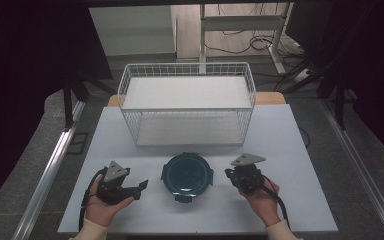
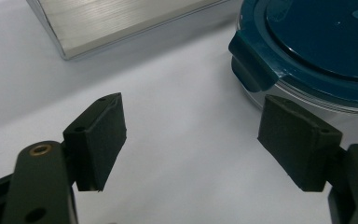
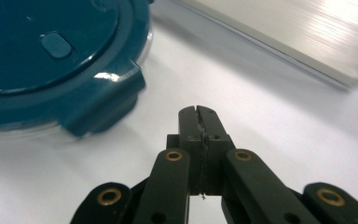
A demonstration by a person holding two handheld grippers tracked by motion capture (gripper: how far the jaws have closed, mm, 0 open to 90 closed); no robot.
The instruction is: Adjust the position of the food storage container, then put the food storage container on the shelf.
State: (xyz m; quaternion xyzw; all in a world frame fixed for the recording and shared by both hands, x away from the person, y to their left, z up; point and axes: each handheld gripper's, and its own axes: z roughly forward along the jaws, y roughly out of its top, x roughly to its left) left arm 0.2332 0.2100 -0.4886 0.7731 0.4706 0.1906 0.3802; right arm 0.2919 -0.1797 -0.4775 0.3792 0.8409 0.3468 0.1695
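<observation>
Your white tabletop (image 1: 290,150) carries a white wire basket rack (image 1: 187,102) at its far edge, centred, two tiers, each with a pale flat shelf. A wooden board (image 1: 270,97) shows just behind the far edge, either side of the rack. You have metal rails (image 1: 50,170) running along the left and right edges, off the table. Beyond the far edge: a white frame stand (image 1: 240,25) and loose cables (image 1: 260,42) on the floor.

Place: lab or recording studio.
Walls: black curtains (image 1: 25,60) on both sides.
Floor: grey carpet, loose cables (image 1: 260,42).
Furniture: white table (image 1: 300,200), metal rails (image 1: 50,165), desk frame (image 1: 240,22) behind.
</observation>
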